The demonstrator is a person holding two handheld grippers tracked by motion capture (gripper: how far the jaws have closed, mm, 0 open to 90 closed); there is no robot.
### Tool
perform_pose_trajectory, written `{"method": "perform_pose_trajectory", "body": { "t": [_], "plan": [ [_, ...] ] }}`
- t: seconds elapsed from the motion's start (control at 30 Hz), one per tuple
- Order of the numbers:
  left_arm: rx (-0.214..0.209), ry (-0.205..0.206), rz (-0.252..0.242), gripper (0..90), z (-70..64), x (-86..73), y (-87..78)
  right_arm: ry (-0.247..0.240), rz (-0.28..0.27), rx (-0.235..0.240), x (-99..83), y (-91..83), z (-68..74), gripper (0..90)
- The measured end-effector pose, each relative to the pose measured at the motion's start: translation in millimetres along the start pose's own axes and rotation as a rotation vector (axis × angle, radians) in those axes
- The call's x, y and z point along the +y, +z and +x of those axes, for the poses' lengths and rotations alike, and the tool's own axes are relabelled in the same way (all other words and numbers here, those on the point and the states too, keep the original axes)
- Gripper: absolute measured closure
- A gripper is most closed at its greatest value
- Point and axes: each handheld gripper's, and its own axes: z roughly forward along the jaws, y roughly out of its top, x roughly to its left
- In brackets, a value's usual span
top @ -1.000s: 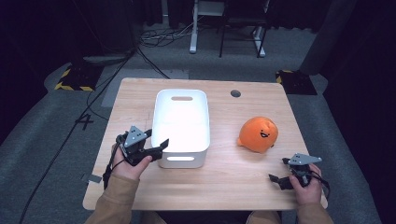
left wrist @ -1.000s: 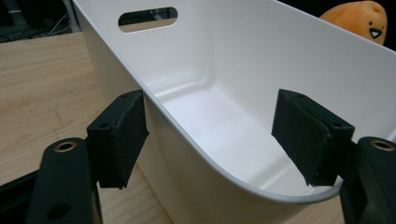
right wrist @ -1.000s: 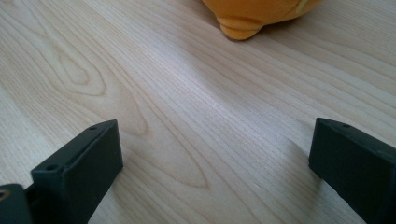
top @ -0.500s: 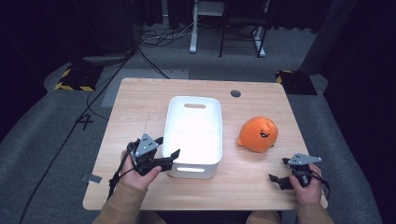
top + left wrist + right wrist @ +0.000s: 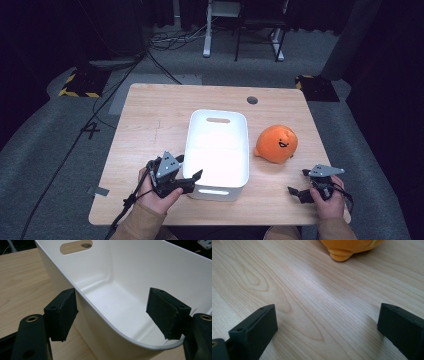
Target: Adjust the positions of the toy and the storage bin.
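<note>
Table of pale wood grain [image 5: 150,125] fills most of the high view, and we see the work centred on a white rectangular plastic bin [image 5: 217,150] that stands upright and empty in the middle of it, a slot handle cut into each short end. Just to the bin's right, apart from it, sits an orange round plush toy with a small smiling face [image 5: 276,144].

We judge the bin light and stiff, with thin walls that may flex a little under a pinch and a smooth surface that could slip between the pads. Its rolled rim looks like the best place to take hold, near a corner where the wall is stiffest, or at the slot handle on the near end.

The left gripper [image 5: 192,178] lies low at the bin's near left corner, held in a hand [image 5: 159,192] whose tan sleeve comes in from the bottom edge. In the left gripper view its black jaws are spread wide and straddle the bin's wall [image 5: 100,312]: one pad stands outside just beside the wall, the other hangs inside over the bin's floor, well off the wall. Nothing is pinched yet.

The right gripper [image 5: 295,192] rests near the table's front right corner, well apart from the bin and short of the plush toy [image 5: 347,247]. Its jaws are also spread wide, with bare wood between them
</note>
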Motion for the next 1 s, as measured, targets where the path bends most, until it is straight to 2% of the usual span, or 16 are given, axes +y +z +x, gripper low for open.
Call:
{"method": "perform_pose_trajectory", "body": {
  "t": [0.3, 0.57, 0.63, 0.73, 0.8, 0.87, 0.9, 1.0],
  "plan": [
    [-0.035, -0.009, 0.017, 19.0, -16.2, -0.6, 3.5, 0.0, 0.0, 0.0, 0.0, 0.0, 0.0, 2.7],
    [-0.05, 0.029, 0.029, 16.3, -28.2, 0.5, 4.4, -0.001, 0.0, 0.002, 0.0, 0.0, 0.1, 2.7],
    [-0.05, 0.028, 0.026, 16.3, -31.6, 0.4, 4.9, -0.002, 0.0, 0.002, 0.0, 0.0, 0.1, 2.7],
    [-0.053, 0.051, 0.035, 16.1, -34.8, 1.1, 4.7, -0.001, 0.0, 0.002, 0.0, 0.0, 0.1, 2.7],
    [-0.054, 0.039, 0.026, 16.0, -37.6, 0.6, 5.3, -0.002, 0.0, 0.002, 0.0, -0.1, 0.0, 2.7],
    [-0.056, 0.047, 0.021, 16.0, -38.6, 0.3, 5.8, -0.004, 0.003, 0.003, 0.1, -0.3, -0.1, 2.7],
    [-0.069, 0.029, 0.023, 16.0, -40.6, -0.1, 6.0, -0.002, 0.0, 0.002, 0.0, 0.0, 0.1, 2.7],
    [-0.07, 0.047, 0.027, 16.0, -42.5, 0.1, 6.0, -0.002, 0.0, 0.002, 0.0, 0.0, 0.1, 2.7]
  ]
}}
